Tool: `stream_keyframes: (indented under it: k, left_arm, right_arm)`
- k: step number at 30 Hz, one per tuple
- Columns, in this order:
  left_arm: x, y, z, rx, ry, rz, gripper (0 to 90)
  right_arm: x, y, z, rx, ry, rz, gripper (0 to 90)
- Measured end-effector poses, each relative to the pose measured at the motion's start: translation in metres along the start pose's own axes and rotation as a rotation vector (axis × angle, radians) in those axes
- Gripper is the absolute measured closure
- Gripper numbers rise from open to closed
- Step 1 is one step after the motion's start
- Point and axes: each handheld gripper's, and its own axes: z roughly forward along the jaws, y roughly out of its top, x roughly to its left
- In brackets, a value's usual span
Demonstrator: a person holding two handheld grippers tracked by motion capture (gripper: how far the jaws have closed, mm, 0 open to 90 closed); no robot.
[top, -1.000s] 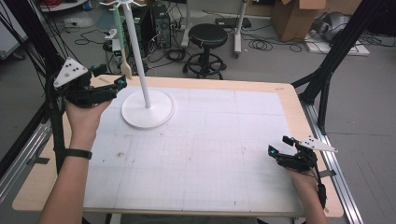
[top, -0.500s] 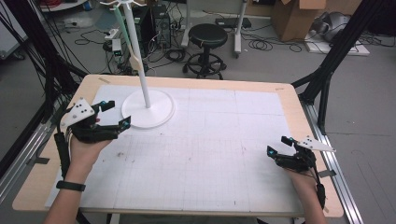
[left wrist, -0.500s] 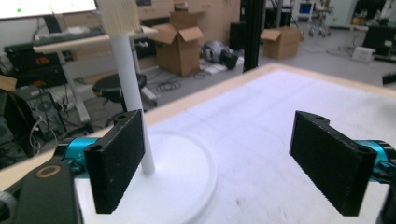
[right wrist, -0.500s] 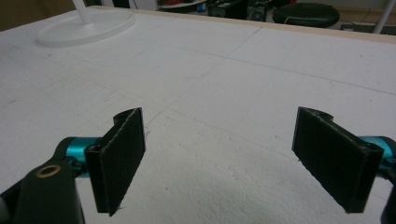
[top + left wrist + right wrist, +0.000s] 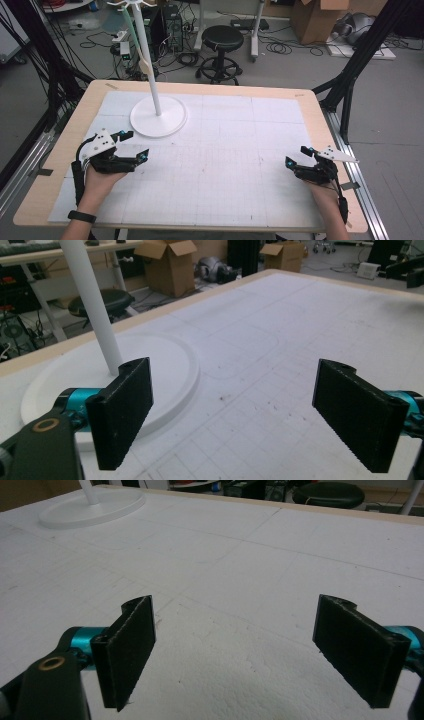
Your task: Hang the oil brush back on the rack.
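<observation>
From above, the stand (image 5: 158, 116) carries a spatula (image 5: 144, 66).

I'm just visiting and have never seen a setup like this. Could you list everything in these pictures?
Table: one, pale wood rim, centre.
Grid mat: one, white, covering the tabletop.
Stand: one, white, round base and tall pole, far left of the mat.
Stool: one, black, on the floor beyond the table.
Cardboard boxes: brown, floor, far right.
Cables: many, black, floor, far left.
Left gripper: one, black, jaws open, holding nothing, near the stand.
Right gripper: one, black, jaws open, holding nothing, near right.
</observation>
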Motion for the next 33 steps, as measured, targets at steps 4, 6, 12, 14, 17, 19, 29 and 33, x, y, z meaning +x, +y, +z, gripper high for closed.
stream_keyframes:
  k: [4,6,12,14,17,19,29,33]
  left_arm:
    - [-0.001,-0.008,0.001,0.0,0.004,-0.004,17.0]
    - [0.0,-0.015,0.001,0.0,0.005,-0.016,16.8]
    - [0.001,-0.026,0.001,0.014,0.002,-0.026,16.3]
    - [0.002,-0.027,0.002,0.018,0.004,-0.03,16.1]
    - [0.002,-0.028,0.002,0.02,0.012,-0.028,15.6]
    - [0.001,-0.028,0.003,0.02,0.012,-0.024,15.5]
    - [0.003,-0.028,0.002,0.01,0.021,-0.032,15.6]
    - [0.002,-0.028,0.002,0.013,0.016,-0.032,15.5]
  right_arm:
    - [0.001,0.0,0.0,0.001,0.001,-0.004,16.6]
    - [0.0,0.0,0.0,0.004,0.001,-0.003,16.6]
    - [0.002,-0.002,0.001,0.019,-0.001,-0.01,16.6]
    - [0.003,-0.002,0.002,0.026,0.0,-0.014,16.6]
    - [0.004,-0.002,0.002,0.029,0.002,-0.021,16.6]
    - [0.004,-0.003,0.002,0.031,0.0,-0.022,16.6]
    - [0.004,-0.005,-0.002,0.036,-0.004,-0.016,16.6]
    - [0.004,-0.004,-0.001,0.035,-0.002,-0.019,16.6]
